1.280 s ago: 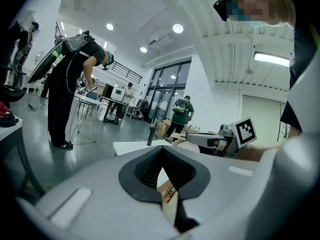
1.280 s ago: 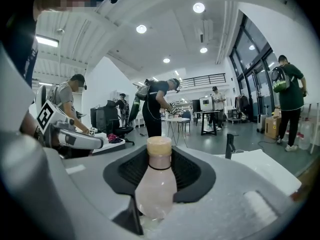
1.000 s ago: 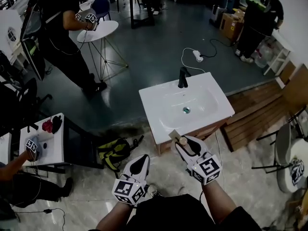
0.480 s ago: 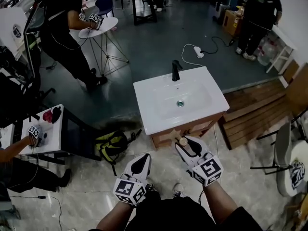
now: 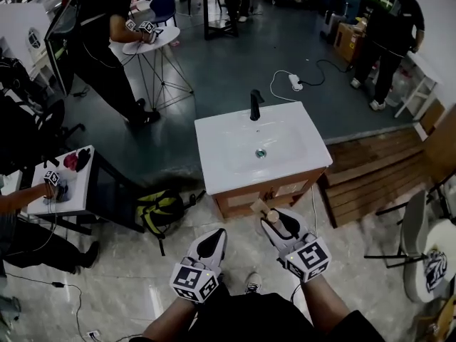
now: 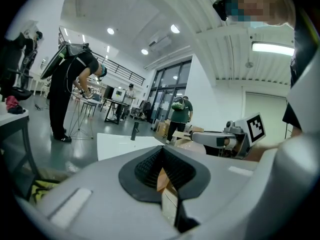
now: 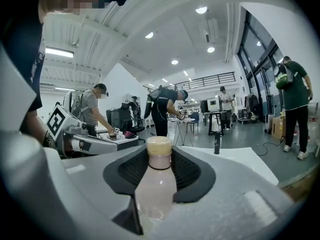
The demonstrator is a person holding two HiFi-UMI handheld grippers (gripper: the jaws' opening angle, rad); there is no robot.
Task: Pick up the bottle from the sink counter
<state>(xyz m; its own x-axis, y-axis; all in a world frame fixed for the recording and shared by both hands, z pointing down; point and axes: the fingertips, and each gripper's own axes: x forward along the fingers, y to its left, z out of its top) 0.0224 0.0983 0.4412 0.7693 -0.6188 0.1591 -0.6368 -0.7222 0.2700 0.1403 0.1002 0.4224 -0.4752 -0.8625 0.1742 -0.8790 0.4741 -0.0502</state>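
Where the right gripper (image 7: 160, 158) is read along its own jaws, the two dark ribbed pads stand wide apart and pinch a bottle (image 7: 156, 186) from both sides. The bottle's long axis runs along the jaws, with its base toward the gripper body and its cap (image 7: 159, 146) pointing to the far side, toward the sink counter (image 7: 240, 159). The body is a smooth, rounded, translucent pale pink shell that narrows to a short neck with a thin dark ring. The cap is a short, matte, cream cylinder. In the head view the bottle (image 5: 271, 217) sits at the tip of the right gripper (image 5: 279, 224), clear of the counter, over the floor on the near side of the cabinet (image 5: 265, 193). The left gripper (image 6: 162, 168) has its jaws pressed together, leaving only a thin slit between the ribbed pads, and holds nothing. In the head view the left gripper (image 5: 211, 245) hangs to the left of the right one, apart from it. The sink counter (image 5: 214, 144) is a white, glossy, rectangular slab with a shallow moulded basin. A black upright faucet (image 5: 254, 105) stands at its far edge, and the slab rests on the wooden cabinet. The floor (image 5: 121, 276) is pale polished tile on the near side.
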